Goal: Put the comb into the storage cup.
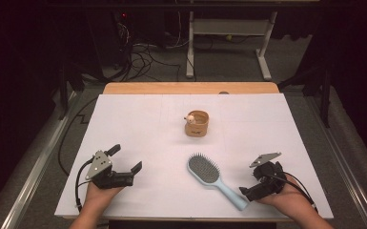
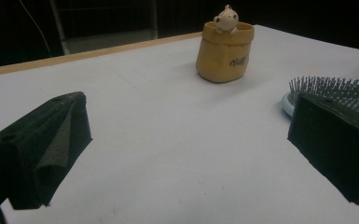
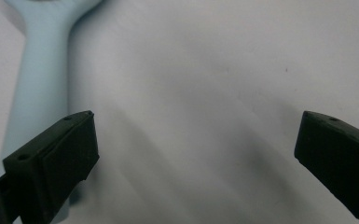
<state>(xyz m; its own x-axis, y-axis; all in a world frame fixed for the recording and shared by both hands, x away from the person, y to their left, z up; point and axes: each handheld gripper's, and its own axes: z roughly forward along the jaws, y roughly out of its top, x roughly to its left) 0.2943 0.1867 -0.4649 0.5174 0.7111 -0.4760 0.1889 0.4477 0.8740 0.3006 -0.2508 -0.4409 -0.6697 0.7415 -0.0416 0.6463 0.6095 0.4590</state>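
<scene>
Lying flat on the white sheet [image 1: 138, 124] that covers the table, the brush [image 1: 209, 176] points its oval, bristled head toward the far left and its pale blue handle toward the near right. In the high view the handle's end lies just beside the right gripper [image 1: 257, 187], which a hand [image 1: 286, 193] holds near the front right corner, a grey plate on top of it. That gripper's jaws are hard to read from above; the right gripper view settles it: the two black jaws stand wide apart with nothing between them, and the handle [image 3: 37, 93] runs up the left side, passing behind the left jaw. Whether that jaw touches the handle cannot be told.

The left gripper [image 1: 126, 162] sits at the front left, well apart from the brush, its jaws also spread and empty. From above they point right, toward the brush. The left gripper view adds what the high view cannot: the bristles [image 2: 335, 88] seen side-on just behind the right jaw, and lettering on the tan pouch [image 2: 224, 51] standing upright farther back. A small pale figure [image 2: 226, 18] peeks over the pouch's rim. From above, the pouch [image 1: 197, 124] stands near the sheet's middle, beyond the brush's head.
</scene>
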